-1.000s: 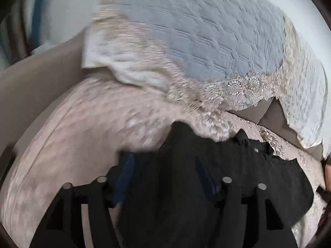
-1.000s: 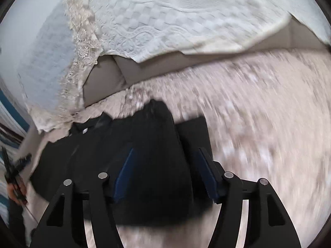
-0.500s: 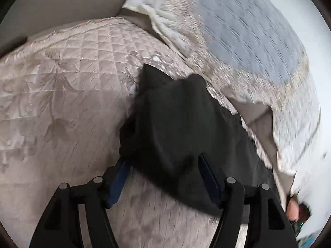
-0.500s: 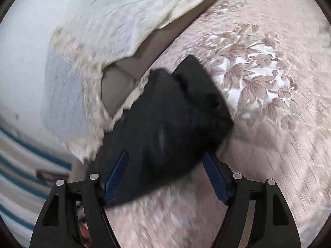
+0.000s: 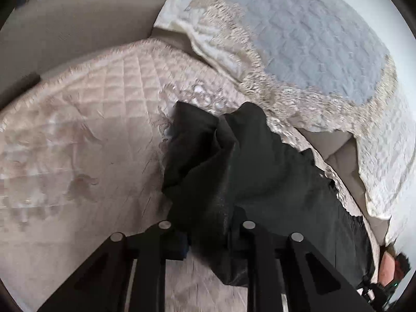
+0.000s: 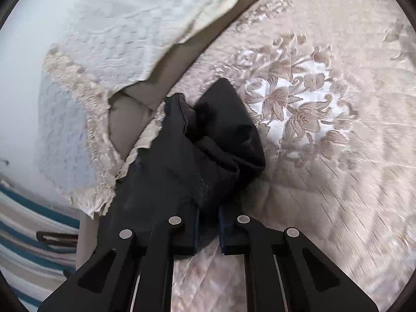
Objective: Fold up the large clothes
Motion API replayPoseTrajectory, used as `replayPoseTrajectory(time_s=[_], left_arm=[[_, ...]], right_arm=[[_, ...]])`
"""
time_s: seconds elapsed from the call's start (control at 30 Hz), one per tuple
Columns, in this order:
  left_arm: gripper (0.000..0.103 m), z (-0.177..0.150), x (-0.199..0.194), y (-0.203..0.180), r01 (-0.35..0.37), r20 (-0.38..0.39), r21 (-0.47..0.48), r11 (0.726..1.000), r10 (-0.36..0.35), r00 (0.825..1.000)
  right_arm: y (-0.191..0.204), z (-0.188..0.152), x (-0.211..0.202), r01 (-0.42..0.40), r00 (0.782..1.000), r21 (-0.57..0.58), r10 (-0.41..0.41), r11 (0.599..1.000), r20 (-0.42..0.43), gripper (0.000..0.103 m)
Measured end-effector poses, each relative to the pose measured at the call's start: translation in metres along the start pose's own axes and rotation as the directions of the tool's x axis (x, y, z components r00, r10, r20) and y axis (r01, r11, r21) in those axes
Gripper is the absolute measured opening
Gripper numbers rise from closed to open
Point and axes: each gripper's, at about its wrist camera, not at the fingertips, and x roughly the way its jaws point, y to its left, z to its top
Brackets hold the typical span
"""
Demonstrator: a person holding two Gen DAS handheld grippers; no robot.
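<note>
The black garment lay bunched on the quilted beige bedspread, near the lace-edged pillows. The left gripper had just closed its jaws and pinched a fold of cloth; the right gripper (seen from the other side) had done likewise, squeezing the fabric.

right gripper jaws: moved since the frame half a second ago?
Yes. The right gripper has just been closing and is now shut on the black fabric garment, bunching it over the pink quilted floral bedspread.
</note>
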Motion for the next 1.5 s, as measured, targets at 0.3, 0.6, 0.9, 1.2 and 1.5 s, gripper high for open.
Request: replayPoseTrajectory(time_s=[0.3,0.6,0.9,1.2,1.5], left_arm=[[0.018,-0.059,-0.083,0.034,0.066,-0.024,-0.007,0.998,-0.067,0.998],[0.026,-0.091,-0.075,0.052,0.019,-0.102,0.005,1.000,-0.018,0.995],[0.037,-0.083,-0.123,0.048,-0.014,-0.045,0.078,0.997,0.018,0.999],[0.062,-0.037,-0.084,-0.010,0.024,0.015,0.285,0.958,-0.029,0.999],[0.062,-0.005,0.024,-0.028,-0.022,-0.149,0.278,0.960,0.065,0.987]], right_arm=[[-0.018,-0.055,-0.089,0.041,0.999,0.011,-0.041,0.999,-0.015,0.010],[-0.043,-0.080,-0.103,0.119,0.991,0.027,-0.117,0.993,-0.058,0.023],[0.016,-0.074,-0.149,0.246,0.967,-0.230,-0.224,0.942,0.120,0.055],[0.054,-0.040,-0.060,0.254,0.964,-0.518,-0.259,0.817,0.063,0.059],[0.057,0.009,0.025,0.251,0.932,-0.559,-0.354,0.790,-0.081,0.059]])
